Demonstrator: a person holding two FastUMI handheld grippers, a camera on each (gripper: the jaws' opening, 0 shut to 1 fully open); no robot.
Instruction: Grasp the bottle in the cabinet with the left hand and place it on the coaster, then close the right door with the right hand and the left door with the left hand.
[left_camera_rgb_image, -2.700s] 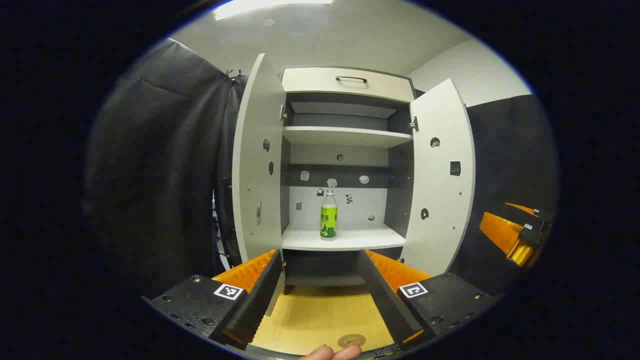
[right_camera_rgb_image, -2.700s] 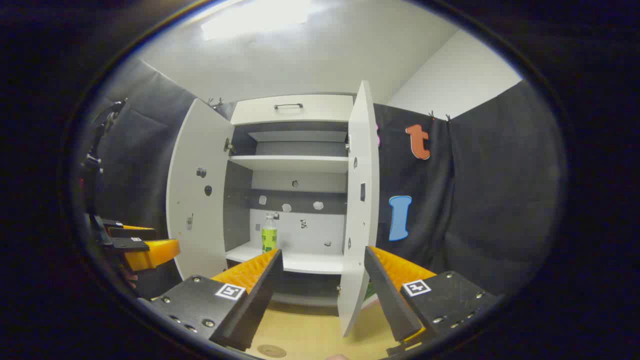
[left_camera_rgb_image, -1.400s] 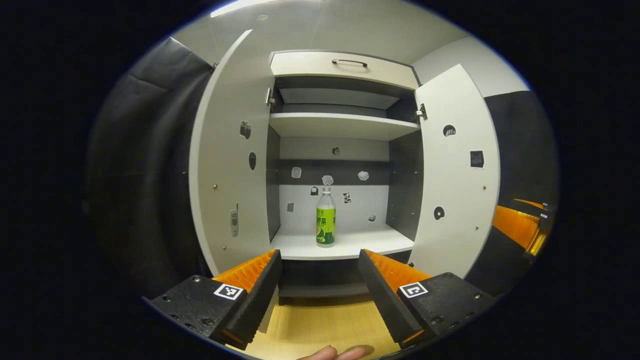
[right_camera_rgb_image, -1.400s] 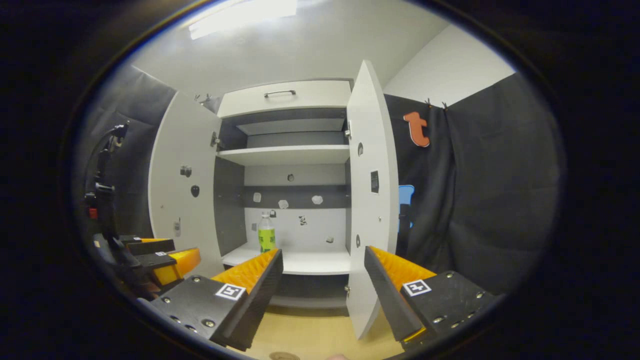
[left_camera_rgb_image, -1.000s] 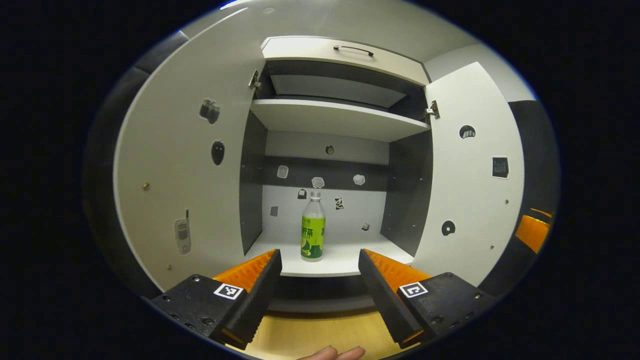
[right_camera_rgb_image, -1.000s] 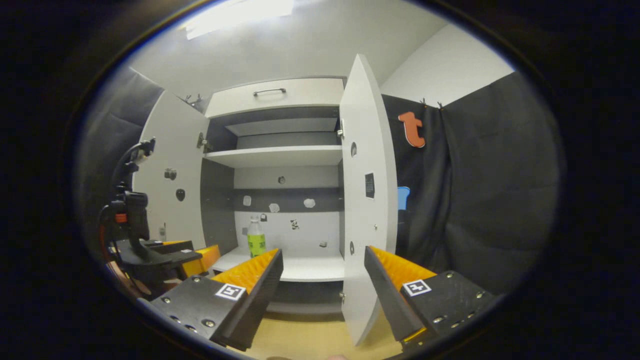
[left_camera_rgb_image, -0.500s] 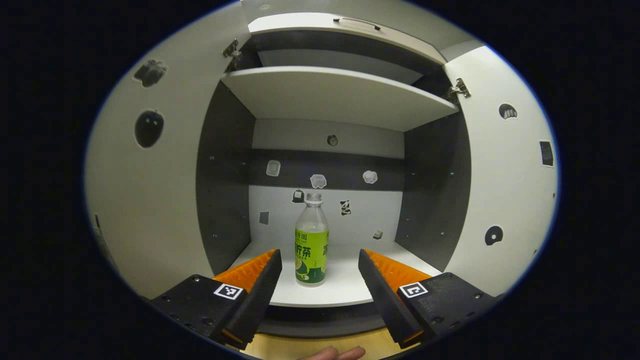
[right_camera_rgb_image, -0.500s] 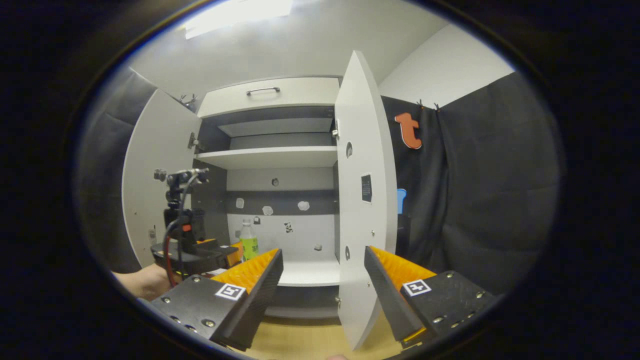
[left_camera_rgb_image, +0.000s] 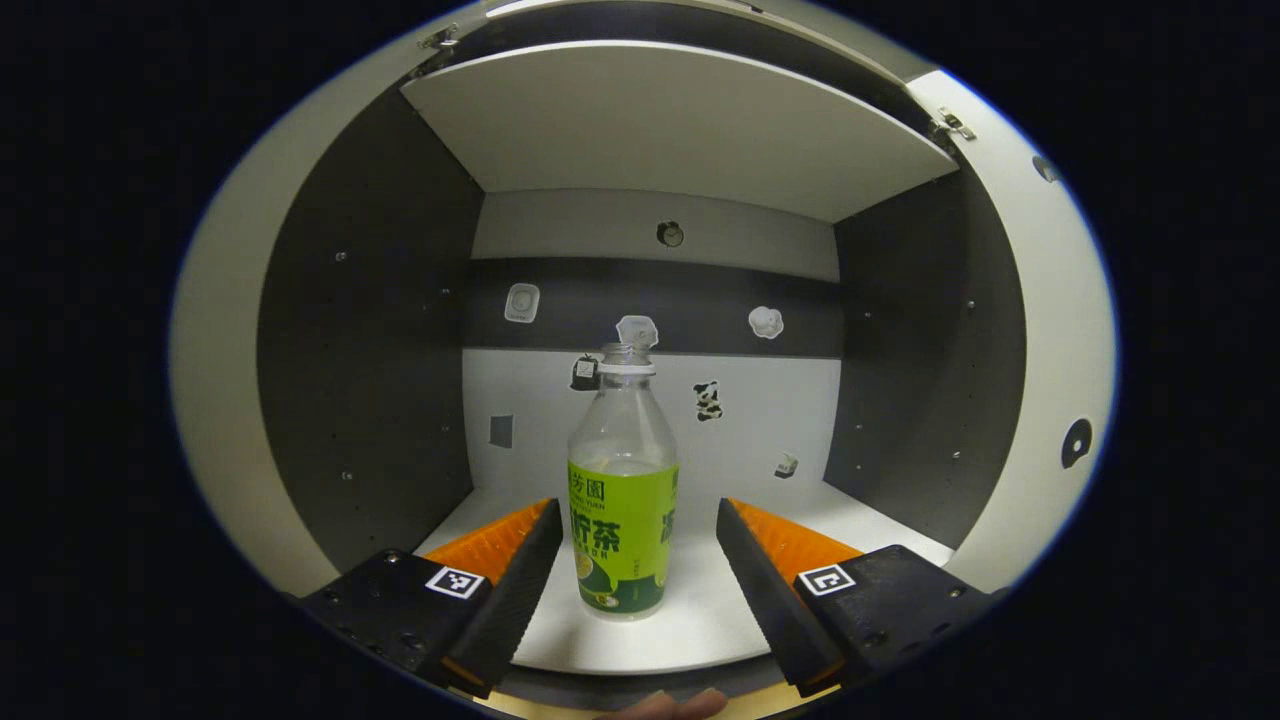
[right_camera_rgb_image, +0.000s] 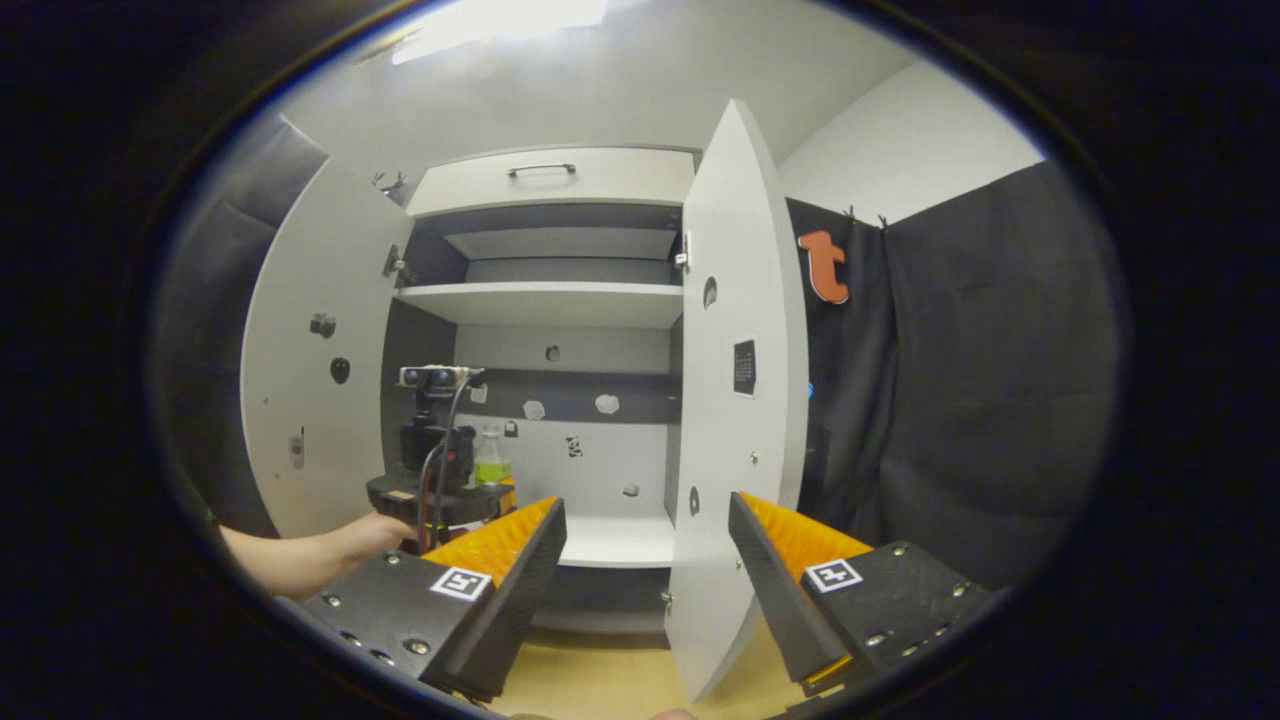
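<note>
Change: since the earlier frames the left gripper has advanced from outside the cabinet to the lower shelf; the bottle, formerly small and distant in the left gripper view, now looms large between its fingers.
Bottle: upright on the lower shelf, near the front edge, neck clear, green label on its lower half; in the right gripper view it is partly hidden behind the left gripper's rig.
Left gripper: spread wide, a finger on each side of the bottle's base, neither touching it; gap visible on both sides.
Meaning: judged as end of approach, grasp not yet made; closing on the label band looks like the next step.
Right gripper: released, holding nothing, waiting outside the cabinet close to the right door.
Edges: upper shelf overhangs the bottle, so a lift should stay low; dark side walls stand well apart from the fingers.
Open room: straight withdrawal toward the front appears free; both doors stand open, left door swung wide.
Risk: right door's edge lies just beside the right gripper; a sideways drift could nudge it early.
Coaster: not placed on yet.
</note>
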